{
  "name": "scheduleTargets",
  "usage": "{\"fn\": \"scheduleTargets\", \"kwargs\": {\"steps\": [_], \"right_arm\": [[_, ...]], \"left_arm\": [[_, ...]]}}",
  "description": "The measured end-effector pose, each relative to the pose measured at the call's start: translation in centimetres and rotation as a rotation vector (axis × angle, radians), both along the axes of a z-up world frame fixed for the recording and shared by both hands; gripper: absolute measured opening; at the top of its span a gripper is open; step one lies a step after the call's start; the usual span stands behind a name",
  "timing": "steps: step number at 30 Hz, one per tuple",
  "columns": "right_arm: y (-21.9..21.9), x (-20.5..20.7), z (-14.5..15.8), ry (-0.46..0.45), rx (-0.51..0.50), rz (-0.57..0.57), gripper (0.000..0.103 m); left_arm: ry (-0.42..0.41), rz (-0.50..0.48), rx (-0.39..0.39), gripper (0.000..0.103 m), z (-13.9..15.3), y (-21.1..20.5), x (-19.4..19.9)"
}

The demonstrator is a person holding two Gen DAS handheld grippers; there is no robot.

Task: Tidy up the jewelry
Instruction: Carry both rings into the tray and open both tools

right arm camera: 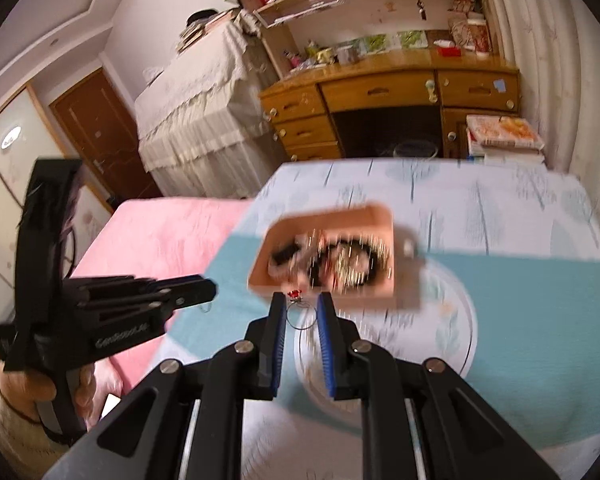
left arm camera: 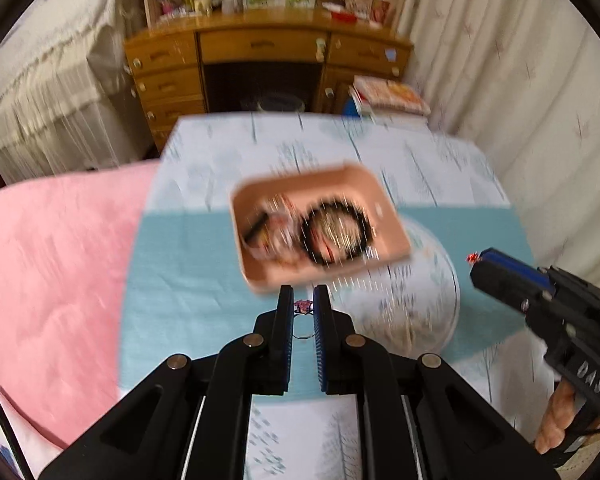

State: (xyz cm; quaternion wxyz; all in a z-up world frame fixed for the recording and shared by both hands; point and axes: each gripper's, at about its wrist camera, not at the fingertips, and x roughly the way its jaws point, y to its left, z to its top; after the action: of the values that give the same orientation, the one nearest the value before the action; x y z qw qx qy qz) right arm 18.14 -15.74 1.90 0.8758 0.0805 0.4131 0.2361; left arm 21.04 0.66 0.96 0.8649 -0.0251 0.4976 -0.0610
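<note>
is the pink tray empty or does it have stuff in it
Not empty. The pink tray holds a dark ring-shaped bracelet and other jumbled jewelry; motion blur hides what the individual pieces are.

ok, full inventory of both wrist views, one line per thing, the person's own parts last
tray: one, peach-pink, on the tablecloth, holds blurred jewelry
black bracelet: one, in the tray
tablecloth: one, white and teal, over the table
pink blanket: one, left of the table
wooden desk: one, brown, behind the table
books: a stack, right of the desk
pink ring: one, in the left gripper
red ring: one, in the right gripper
</note>
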Motion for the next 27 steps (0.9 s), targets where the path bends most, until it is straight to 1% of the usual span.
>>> {"fn": "scheduleTargets", "kwargs": {"steps": [3,5,8,9,13,15,18,20,22,23,24,25,27], "right_arm": [[0.6,3.0,1.3,0.023,0.007,-0.031,0.016],[0.9,4.7,1.4,0.042,0.003,-0.051,0.016],[1.8,7.3,0.5,0.084,-0.024,-0.076,0.016],[2.1,8.4,-0.3,0.109,-0.035,-0.086,0.016],[3.0,11.2,-3.0,0.191,-0.073,-0.099,0.016],[3.5,12.2,-4.3,0.212,-0.096,-0.103,0.016],[3.5,13.3,-5.9,0.23,-0.105,-0.114,0.016],[3.5,14.0,-6.8,0.243,-0.108,-0.115,0.016],[3.4,14.5,-7.5,0.237,-0.117,-0.121,0.017],[3.4,14.5,-7.6,0.233,-0.126,-0.122,0.017],[3.3,14.6,-7.8,0.232,-0.131,-0.121,0.017],[3.1,14.7,-8.0,0.231,-0.128,-0.127,0.017],[2.7,14.5,-8.1,0.221,-0.117,-0.139,0.017]], "left_arm": [[-0.027,0.01,0.007,0.007,1.6,0.8,1.8],[-0.037,0.006,0.016,0.007,2.1,1.1,3.2],[-0.02,0.001,0.015,0.007,1.5,1.3,5.5],[-0.013,0.003,0.011,0.007,1.2,1.2,6.0],[0.041,0.018,-0.035,0.007,-1.7,1.1,9.7],[0.063,0.023,-0.063,0.008,-3.3,1.0,11.1],[0.085,0.02,-0.076,0.008,-5.7,0.2,13.0],[0.09,0.018,-0.084,0.008,-6.8,-0.3,13.8],[0.089,0.01,-0.088,0.016,-7.6,-0.8,14.3],[0.085,0.002,-0.092,0.027,-8.0,-1.1,14.5],[0.082,-0.003,-0.091,0.033,-8.3,-1.3,14.7],[0.07,-0.002,-0.07,0.035,-8.6,-1.6,14.7],[0.061,-0.008,-0.056,0.043,-8.7,-1.7,14.7]]}}
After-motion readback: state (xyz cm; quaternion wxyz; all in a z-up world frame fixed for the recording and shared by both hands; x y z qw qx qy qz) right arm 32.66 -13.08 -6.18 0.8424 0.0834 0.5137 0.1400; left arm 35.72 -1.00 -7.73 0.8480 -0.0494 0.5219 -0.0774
